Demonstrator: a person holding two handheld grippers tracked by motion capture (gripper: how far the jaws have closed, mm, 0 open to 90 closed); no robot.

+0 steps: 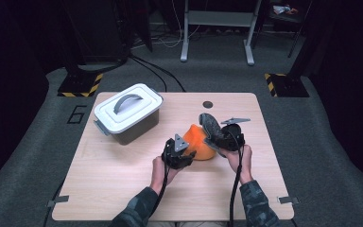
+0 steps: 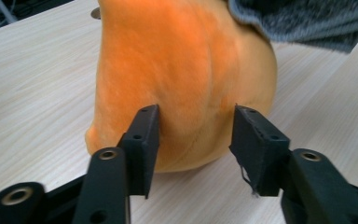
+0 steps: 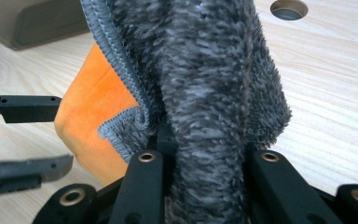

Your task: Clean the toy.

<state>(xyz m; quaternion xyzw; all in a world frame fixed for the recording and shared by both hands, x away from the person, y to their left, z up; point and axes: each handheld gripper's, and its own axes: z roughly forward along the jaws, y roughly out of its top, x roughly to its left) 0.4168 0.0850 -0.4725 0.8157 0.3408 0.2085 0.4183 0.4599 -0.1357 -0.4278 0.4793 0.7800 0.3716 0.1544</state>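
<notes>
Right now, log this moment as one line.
left gripper: open at orange plush | right gripper: shut on grey cloth | bin: lidded

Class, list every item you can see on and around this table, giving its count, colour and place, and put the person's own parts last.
Orange cloth: one, orange, table middle, between both grippers.
Grey cloth: one, dark grey, fluffy, clamped in the right gripper.
Lidded box: one, white lid with grey handle, dark body, table's far left.
Table: one, light wood, with a round hole near the far edge.
Left gripper: one, black, jaws open at the orange cloth.
Right gripper: one, black, shut.
Hands: two, at the near edge.
</notes>
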